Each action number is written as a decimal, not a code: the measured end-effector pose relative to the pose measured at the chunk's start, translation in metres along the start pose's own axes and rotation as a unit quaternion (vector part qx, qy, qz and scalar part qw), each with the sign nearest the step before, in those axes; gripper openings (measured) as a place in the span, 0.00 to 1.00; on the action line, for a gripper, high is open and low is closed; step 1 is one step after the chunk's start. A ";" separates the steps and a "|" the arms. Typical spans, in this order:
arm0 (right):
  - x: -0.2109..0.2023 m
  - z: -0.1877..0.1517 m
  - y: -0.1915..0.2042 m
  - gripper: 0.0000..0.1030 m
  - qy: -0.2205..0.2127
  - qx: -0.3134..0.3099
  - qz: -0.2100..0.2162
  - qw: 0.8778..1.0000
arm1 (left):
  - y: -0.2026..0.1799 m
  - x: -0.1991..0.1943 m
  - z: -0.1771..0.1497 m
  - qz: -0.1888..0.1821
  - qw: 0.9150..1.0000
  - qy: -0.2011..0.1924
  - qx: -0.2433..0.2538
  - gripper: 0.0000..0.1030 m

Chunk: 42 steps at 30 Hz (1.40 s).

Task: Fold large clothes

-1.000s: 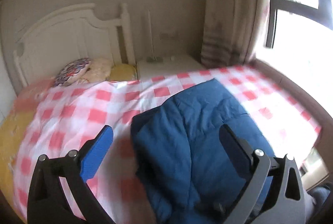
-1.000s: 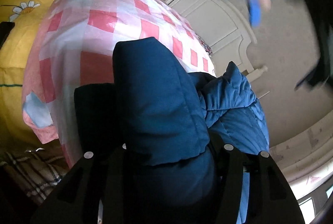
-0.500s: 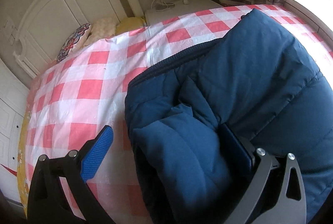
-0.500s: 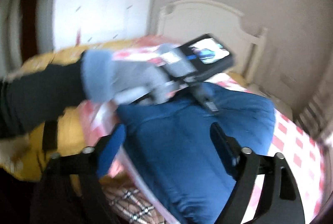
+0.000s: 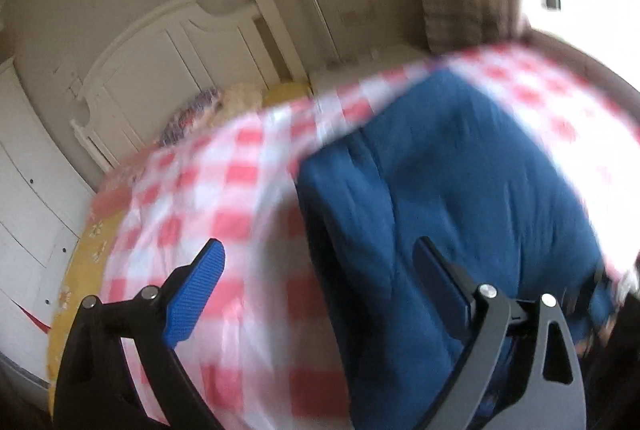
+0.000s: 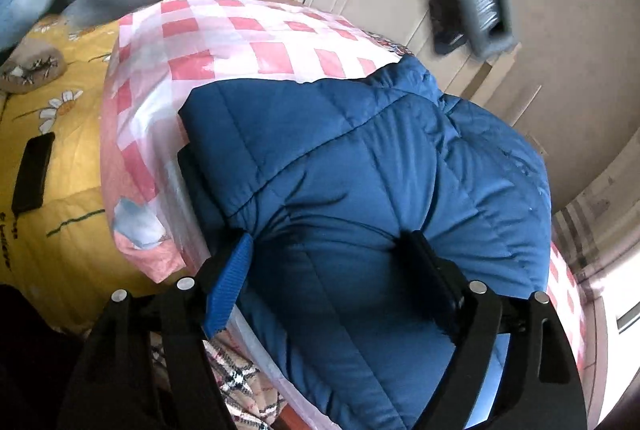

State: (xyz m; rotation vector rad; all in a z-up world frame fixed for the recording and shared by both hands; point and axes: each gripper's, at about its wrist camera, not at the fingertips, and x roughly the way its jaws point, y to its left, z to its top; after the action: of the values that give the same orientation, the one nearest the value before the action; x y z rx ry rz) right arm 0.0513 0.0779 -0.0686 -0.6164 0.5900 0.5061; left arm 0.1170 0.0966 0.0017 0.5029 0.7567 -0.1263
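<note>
From my left wrist view, all of it motion-blurred: my left gripper [image 5: 316,286] is spread wide and holds nothing; the blue padded jacket [image 5: 452,182] lies bundled on the red-and-white checked sheet [image 5: 224,198], toward the window side of the bed; one finger hangs over bare sheet, the other over the jacket's near edge; the white headboard [image 5: 160,58] sits far behind.

From my right wrist view: my right gripper [image 6: 332,278] is part-open, a thick fold of the jacket [image 6: 360,158] bulging between the fingers; whether the pads truly bite, I cannot tell; a black phone [image 6: 33,172] lies on the yellow daisy quilt [image 6: 52,214], well clear.

To do this well, I'd say: catch the left edge low, then carry both sides evenly so the padding lies flat.
</note>
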 end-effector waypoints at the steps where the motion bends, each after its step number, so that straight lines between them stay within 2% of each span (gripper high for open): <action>1: -0.005 -0.005 0.003 0.81 -0.002 -0.002 0.007 1.000 | -0.010 0.014 -0.011 0.024 0.999 0.022 0.022 0.94; 2: -0.011 -0.008 0.003 0.81 -0.003 -0.007 0.025 1.000 | -0.021 0.031 -0.027 0.043 0.998 0.034 0.040 0.94; 3: -0.020 -0.008 -0.002 0.80 -0.003 -0.015 0.056 0.998 | -0.019 0.038 -0.036 0.031 0.999 0.019 0.014 0.94; 4: -0.029 -0.009 -0.011 0.78 -0.007 -0.014 0.082 0.997 | -0.011 0.042 -0.040 0.011 0.999 0.022 -0.022 0.96; 5: -0.037 -0.009 -0.020 0.74 -0.014 -0.008 0.100 0.995 | -0.004 0.044 -0.041 -0.005 0.998 0.028 -0.049 0.96; 6: -0.045 -0.009 -0.037 0.63 -0.023 0.006 0.114 0.993 | 0.001 0.044 -0.041 -0.013 0.998 0.031 -0.062 0.97; 7: -0.051 -0.007 -0.054 0.62 -0.033 0.019 0.111 0.993 | 0.002 0.044 -0.040 -0.010 0.997 0.029 -0.067 0.98; 10: -0.060 0.009 -0.124 0.62 -0.067 0.068 0.038 0.995 | 0.004 0.049 -0.040 -0.019 0.995 0.030 -0.089 0.98; 12: -0.049 0.025 -0.165 0.62 -0.073 0.099 0.009 0.992 | 0.005 0.050 -0.041 -0.018 0.996 0.029 -0.087 0.98; 15: -0.001 0.049 -0.226 0.62 -0.047 0.154 0.006 0.987 | 0.005 0.048 -0.042 -0.020 0.995 0.031 -0.091 0.98; 18: 0.076 0.059 -0.260 0.62 0.021 0.194 0.013 0.981 | 0.007 0.051 -0.042 -0.021 0.994 0.033 -0.097 0.98; 20: 0.132 0.051 -0.261 0.64 0.085 0.193 0.047 0.976 | 0.007 0.050 -0.043 -0.021 0.994 0.034 -0.103 0.98; 21: 0.150 0.047 -0.260 0.66 0.096 0.196 0.060 0.974 | 0.008 0.050 -0.043 -0.021 0.993 0.034 -0.108 0.98; 23: 0.156 0.051 -0.259 0.67 0.111 0.202 0.060 0.971 | 0.011 0.052 -0.043 -0.024 0.993 0.039 -0.113 0.98; 25: 0.153 0.062 -0.246 0.67 0.133 0.155 0.033 0.978 | 0.012 0.053 -0.044 -0.035 0.992 0.040 -0.114 0.98; 27: 0.147 0.072 -0.240 0.67 0.150 0.133 0.017 0.980 | 0.013 0.053 -0.045 -0.037 0.992 0.036 -0.114 0.98; 29: 0.138 0.082 -0.242 0.67 0.148 0.125 0.012 0.981 | 0.015 0.054 -0.047 -0.034 0.992 0.033 -0.115 0.98; 30: 0.129 0.089 -0.245 0.67 0.131 0.132 0.016 0.982 | 0.014 0.053 -0.048 -0.032 0.992 0.032 -0.116 0.98; 32: 0.117 0.099 -0.250 0.67 0.103 0.154 0.041 0.982 | 0.016 0.055 -0.049 -0.031 0.992 0.031 -0.120 0.98; 34: 0.112 0.115 -0.236 0.67 0.087 0.142 0.057 0.984 | 0.017 0.056 -0.050 -0.033 0.991 0.031 -0.122 0.98; 35: 0.116 0.120 -0.229 0.67 0.090 0.127 0.056 0.986 | 0.017 0.056 -0.050 -0.035 0.991 0.032 -0.124 0.98; 37: 0.139 0.122 -0.198 0.67 0.127 0.076 0.054 0.988 | 0.017 0.056 -0.051 -0.036 0.991 0.032 -0.125 0.98; 39: 0.167 0.114 -0.169 0.67 0.169 0.024 0.022 0.985 | 0.018 0.055 -0.051 -0.034 0.991 0.031 -0.128 0.98; 42: 0.171 0.115 -0.169 0.67 0.176 0.028 0.023 0.984 | 0.023 0.059 -0.055 -0.045 0.989 0.034 -0.138 0.98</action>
State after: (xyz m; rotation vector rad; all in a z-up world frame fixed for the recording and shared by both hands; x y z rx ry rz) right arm 0.3161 0.0782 -0.0372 -0.6447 0.9533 0.4249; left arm 0.1321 0.1469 -0.0639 0.2098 0.8500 -0.0867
